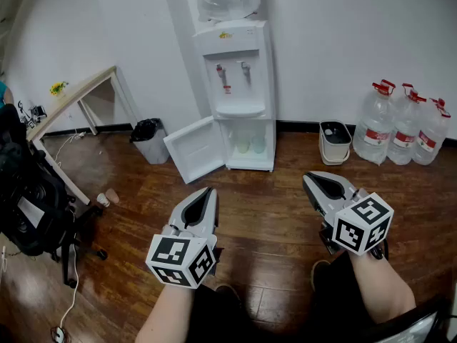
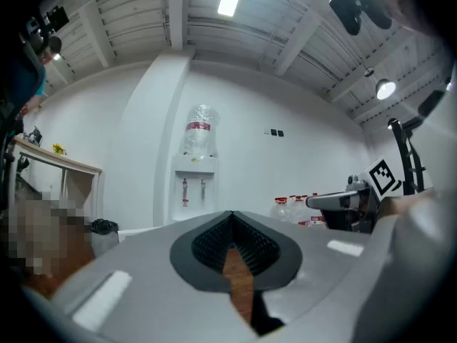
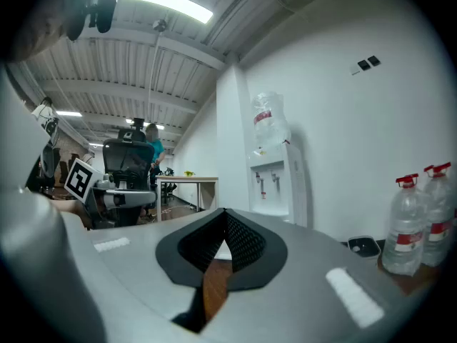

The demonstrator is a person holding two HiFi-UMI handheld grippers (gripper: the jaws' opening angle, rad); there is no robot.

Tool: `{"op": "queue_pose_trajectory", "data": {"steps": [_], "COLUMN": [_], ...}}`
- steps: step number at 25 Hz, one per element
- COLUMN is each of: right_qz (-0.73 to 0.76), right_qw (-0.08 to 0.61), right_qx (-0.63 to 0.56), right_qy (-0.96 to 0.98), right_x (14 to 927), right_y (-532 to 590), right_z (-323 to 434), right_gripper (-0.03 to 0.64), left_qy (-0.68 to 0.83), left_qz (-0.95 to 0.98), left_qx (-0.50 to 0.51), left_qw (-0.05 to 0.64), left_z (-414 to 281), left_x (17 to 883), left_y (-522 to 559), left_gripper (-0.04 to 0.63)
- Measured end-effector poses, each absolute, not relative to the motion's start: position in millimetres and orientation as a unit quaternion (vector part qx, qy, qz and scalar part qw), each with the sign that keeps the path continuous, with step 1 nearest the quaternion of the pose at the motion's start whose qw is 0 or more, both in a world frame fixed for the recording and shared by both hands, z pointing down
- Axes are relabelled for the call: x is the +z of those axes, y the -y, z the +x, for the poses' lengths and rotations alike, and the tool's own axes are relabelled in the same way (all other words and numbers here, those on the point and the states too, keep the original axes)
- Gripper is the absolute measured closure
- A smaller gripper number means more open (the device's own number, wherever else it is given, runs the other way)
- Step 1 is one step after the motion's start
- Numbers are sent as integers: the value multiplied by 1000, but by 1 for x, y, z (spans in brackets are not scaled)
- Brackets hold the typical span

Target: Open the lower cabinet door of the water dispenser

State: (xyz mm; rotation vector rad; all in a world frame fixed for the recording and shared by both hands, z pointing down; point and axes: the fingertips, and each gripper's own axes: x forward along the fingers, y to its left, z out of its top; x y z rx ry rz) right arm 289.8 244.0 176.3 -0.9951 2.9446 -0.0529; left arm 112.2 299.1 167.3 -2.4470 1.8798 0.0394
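The white water dispenser (image 1: 241, 98) stands against the far wall. Its lower cabinet door (image 1: 195, 148) is swung wide open to the left, leaving the compartment bare to the room. Three water jugs (image 1: 403, 123) sit by the wall on the right. Well back from the dispenser, over the wood floor, the left gripper (image 1: 208, 191) and right gripper (image 1: 309, 179) point level, jaws pressed together, gripping nothing. A black bin (image 1: 150, 140) sits just beside the door.

An office: a swivel chair (image 3: 128, 164), a long worktop (image 1: 71, 100), a bin (image 1: 150, 140), a water dispenser (image 1: 239, 84) with spare bottles (image 1: 403, 131), strip lights (image 3: 168, 3) overhead.
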Motion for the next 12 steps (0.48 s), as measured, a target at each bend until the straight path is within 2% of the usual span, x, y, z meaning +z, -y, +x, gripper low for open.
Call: {"op": "queue_pose_trajectory", "data": {"steps": [5,12], "right_qz": [-312,-299], "right_qw": [-7,19], "right_qx": [8,10], "right_qy": [-950,-954], "right_x": [174,150], "right_y": [-255,-272], "right_z": [274,282], "right_gripper": [615,615], "left_qy": [-603,-596], "left_qz": [-797,-802], "left_qx": [-26,-12], "left_qw": [16,-44], "left_z": [102,89], "left_x": [191,202], "left_y": [-289,-293], "left_gripper": [603,601]}}
